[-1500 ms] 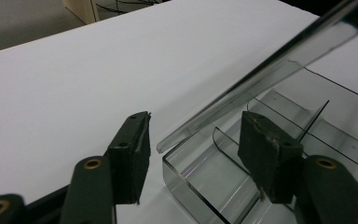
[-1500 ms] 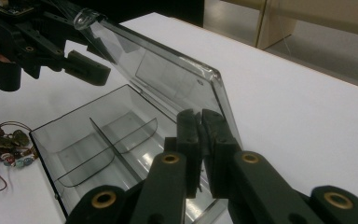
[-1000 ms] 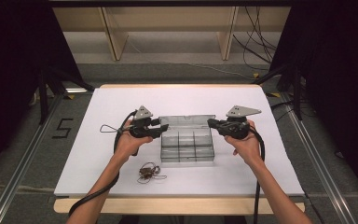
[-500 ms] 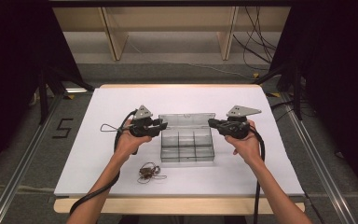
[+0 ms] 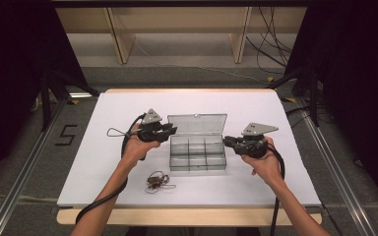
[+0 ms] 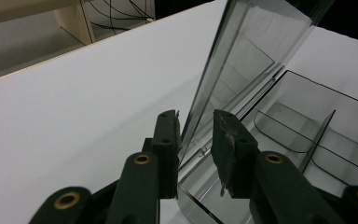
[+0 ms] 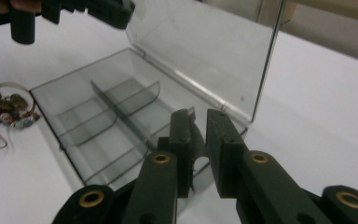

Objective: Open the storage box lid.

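Jaws on the left gripper point(image 6: 195, 135) have just been closing and now straddle the side edge of the lid point(image 6: 242, 60), with a sliver of gap on either side, so to me it isn't a real pinch yet. On the right gripper point(image 7: 198, 122) they've just been opening a bit; they sit narrow at the box's point(image 5: 198, 153) right end wall, and I can't tell if the pads actually press on it. My read: the right side steadies the base while the left takes charge of the lid, which stands nearly upright off the back hinge, so the little compartments are open and reachable. All of them look empty. Just in front of the box, toward its left corner, lies a small tangle of wires point(image 5: 156, 180) with some colored bits, probably what's meant to go in, and parked close so it's a short trip. Box sits roughly mid-table point(image 5: 103, 147) with a hand point(image 5: 138, 147) at each end. As for writing, there's a big "5" point(image 5: 66, 134) marked on the floor well left of the box, and that's it. No brand on the box or grippers that I can make out.
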{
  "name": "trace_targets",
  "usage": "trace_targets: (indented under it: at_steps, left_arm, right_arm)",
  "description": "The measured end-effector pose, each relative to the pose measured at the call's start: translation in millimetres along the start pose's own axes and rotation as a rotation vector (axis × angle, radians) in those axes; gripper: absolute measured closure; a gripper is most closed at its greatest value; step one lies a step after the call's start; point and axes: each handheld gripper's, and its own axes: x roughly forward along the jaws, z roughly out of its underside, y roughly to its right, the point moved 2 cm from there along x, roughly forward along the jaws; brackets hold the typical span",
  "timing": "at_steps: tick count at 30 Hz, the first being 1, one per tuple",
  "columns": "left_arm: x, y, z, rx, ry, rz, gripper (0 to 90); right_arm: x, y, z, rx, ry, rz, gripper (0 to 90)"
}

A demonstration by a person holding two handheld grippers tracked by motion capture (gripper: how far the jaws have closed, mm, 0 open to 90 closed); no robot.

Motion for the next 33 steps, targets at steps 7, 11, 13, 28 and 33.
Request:
trace_targets:
  at_steps: [7,11,13,28,33]
  left_arm:
    - [2.0,-1.8,-2.7,0.006,-0.01,0.018,69.7]
    - [3.1,-2.5,-3.7,0.009,-0.014,0.011,70.0]
    - [3.8,-3.4,-4.6,0.019,-0.019,0.013,70.4]
    - [9.5,-9.0,-6.6,0.018,-0.021,0.015,71.2]
    - [11.0,-10.1,-7.4,0.016,-0.028,0.003,71.0]
  right_arm:
    - [-4.9,-5.5,18.2,0.042,-0.06,-0.012,75.6]
    - [-7.4,-5.3,23.8,0.047,-0.065,-0.007,73.2]
    - [-8.1,-5.6,25.6,0.047,-0.066,-0.007,72.4]
    - [-13.3,-10.3,30.6,0.078,-0.066,-0.029,71.9]
    - [-13.1,-10.4,30.5,0.069,-0.061,-0.029,71.8]
